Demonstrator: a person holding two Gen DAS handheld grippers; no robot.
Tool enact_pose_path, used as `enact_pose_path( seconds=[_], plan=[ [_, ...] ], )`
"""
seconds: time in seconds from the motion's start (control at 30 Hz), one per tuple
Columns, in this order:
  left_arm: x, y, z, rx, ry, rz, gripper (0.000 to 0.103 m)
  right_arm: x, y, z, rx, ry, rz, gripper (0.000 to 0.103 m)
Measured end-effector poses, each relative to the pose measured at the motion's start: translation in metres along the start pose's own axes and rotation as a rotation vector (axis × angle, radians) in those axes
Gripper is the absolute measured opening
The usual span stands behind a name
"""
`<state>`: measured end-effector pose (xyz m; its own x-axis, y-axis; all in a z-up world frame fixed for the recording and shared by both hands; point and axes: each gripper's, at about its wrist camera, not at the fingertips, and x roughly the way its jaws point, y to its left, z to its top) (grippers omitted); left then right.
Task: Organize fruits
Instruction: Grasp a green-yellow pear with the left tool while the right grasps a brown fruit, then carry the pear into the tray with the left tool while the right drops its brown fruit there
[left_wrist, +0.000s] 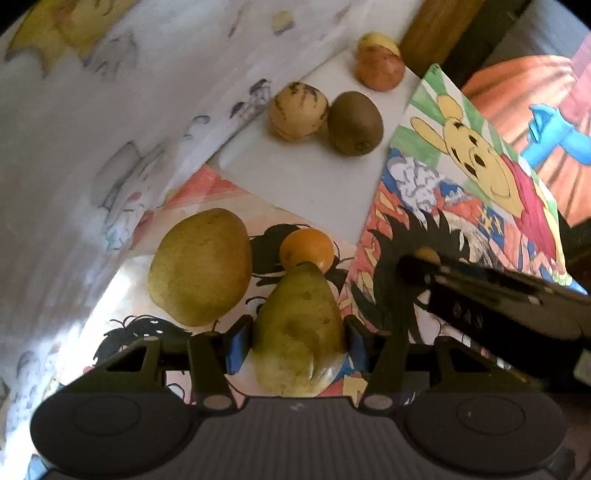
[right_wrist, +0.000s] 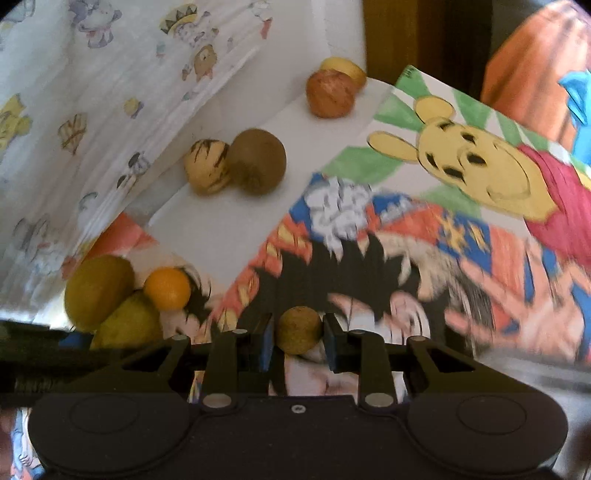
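Observation:
My left gripper (left_wrist: 299, 339) is shut on a green pear (left_wrist: 299, 332), held over a cartoon drawing. A big yellow-green fruit (left_wrist: 201, 266) and an orange (left_wrist: 306, 249) lie just beyond it. My right gripper (right_wrist: 298, 334) is shut on a small round brownish fruit (right_wrist: 298, 329); it shows in the left wrist view (left_wrist: 424, 258) at the right. On the white sheet (left_wrist: 314, 177) farther off lie a striped yellow fruit (left_wrist: 297, 110), a kiwi (left_wrist: 354, 122), a reddish apple (left_wrist: 378, 70) and a yellow fruit (left_wrist: 376, 40) behind it.
Coloured cartoon drawings cover the surface, one with a yellow bear (left_wrist: 476, 147) at the right. A white printed cloth (left_wrist: 92, 129) rises along the left. A wooden post (left_wrist: 432, 33) and an orange cushion (left_wrist: 517, 96) stand behind.

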<state>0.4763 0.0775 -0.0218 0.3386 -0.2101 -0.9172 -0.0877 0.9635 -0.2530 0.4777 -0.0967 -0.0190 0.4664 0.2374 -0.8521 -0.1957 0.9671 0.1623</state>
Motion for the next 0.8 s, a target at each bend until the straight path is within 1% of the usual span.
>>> enact_pose_path(
  seconds=[0.07,0.23,0.33,0.5,0.67,0.8],
  plan=[
    [0.0,0.001,-0.001,0.004,-0.003,-0.007,0.056,-0.007,0.0,-0.008,0.026,0.001,0.002,0.03],
    [-0.002,0.003,-0.003,0.001,0.007,-0.009,0.056,-0.019,-0.002,-0.025,0.068,0.009,0.004,0.03],
    [-0.004,0.001,-0.009,0.005,0.025,-0.009,0.055,-0.025,-0.002,-0.034,0.077,0.01,0.01,0.03],
    [-0.014,-0.005,-0.031,0.032,0.051,-0.02,0.055,-0.04,-0.004,-0.054,0.101,0.016,0.025,0.03],
    [-0.026,-0.014,-0.054,0.046,0.083,-0.029,0.055,-0.065,-0.01,-0.074,0.112,0.006,0.042,0.03],
    [-0.036,-0.025,-0.071,0.057,0.095,-0.029,0.055,-0.092,-0.024,-0.094,0.098,-0.007,0.015,0.03]
  ],
)
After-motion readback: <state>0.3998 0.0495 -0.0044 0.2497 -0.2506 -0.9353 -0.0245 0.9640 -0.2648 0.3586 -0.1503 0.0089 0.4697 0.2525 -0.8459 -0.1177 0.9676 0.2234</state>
